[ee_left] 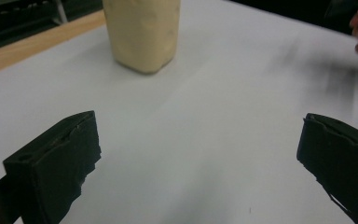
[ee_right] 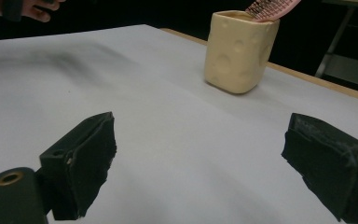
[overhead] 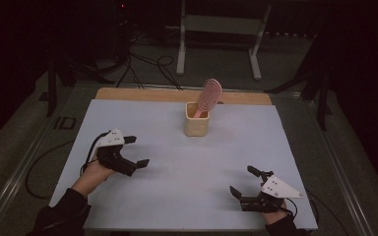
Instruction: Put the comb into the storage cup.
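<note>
A cream cup (overhead: pixel 197 121) stands on the white board (overhead: pixel 177 162) near its far edge, with a pink hairbrush (overhead: pixel 208 95) standing in it, head up. The cup (ee_left: pixel 143 32) appears ahead of my left gripper, and the cup (ee_right: pixel 240 50) with the brush head (ee_right: pixel 272 8) ahead of my right one. My left gripper (overhead: pixel 136 151) hovers open at the board's left, nothing between its jaws. My right gripper (overhead: pixel 244 181) is open near the front right, also holding nothing. In their own views, the left gripper (ee_left: pixel 198 154) and the right gripper (ee_right: pixel 200 158) show wide gaps over bare board.
The white board lies on a wooden tabletop (overhead: pixel 177 95) with a strip showing at the back. Beyond it are cables (overhead: pixel 142 69) on the floor and a metal stand (overhead: pixel 216 39). A hand (ee_right: pixel 32 9) shows far off in the right gripper view.
</note>
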`<action>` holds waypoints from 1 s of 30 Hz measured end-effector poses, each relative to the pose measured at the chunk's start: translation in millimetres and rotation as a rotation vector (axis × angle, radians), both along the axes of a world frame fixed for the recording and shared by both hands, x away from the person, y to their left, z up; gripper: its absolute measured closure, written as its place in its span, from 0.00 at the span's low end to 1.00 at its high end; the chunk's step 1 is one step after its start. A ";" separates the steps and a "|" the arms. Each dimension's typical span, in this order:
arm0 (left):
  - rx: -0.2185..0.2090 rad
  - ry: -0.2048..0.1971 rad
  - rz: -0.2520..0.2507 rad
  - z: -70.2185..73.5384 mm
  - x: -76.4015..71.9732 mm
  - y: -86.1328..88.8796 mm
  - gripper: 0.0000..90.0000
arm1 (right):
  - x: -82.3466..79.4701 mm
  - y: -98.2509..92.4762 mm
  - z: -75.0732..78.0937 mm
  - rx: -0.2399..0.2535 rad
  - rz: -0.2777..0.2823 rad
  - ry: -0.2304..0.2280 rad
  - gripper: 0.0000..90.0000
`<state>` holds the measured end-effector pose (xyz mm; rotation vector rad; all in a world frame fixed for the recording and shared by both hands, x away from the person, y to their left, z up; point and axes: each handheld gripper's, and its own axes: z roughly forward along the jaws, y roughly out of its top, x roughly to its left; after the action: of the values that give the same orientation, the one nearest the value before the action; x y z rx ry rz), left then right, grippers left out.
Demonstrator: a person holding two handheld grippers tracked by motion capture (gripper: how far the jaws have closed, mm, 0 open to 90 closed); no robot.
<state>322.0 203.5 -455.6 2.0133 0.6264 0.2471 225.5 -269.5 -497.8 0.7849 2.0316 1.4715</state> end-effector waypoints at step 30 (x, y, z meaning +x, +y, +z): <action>-0.007 0.031 0.185 -51.0 -72.3 61.2 0.00 | 0.0 1.2 -0.8 -0.007 -0.001 0.004 0.10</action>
<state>249.7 264.7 -506.6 1.9571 0.8335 0.3235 225.5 -268.3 -498.5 0.7863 2.0378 1.4632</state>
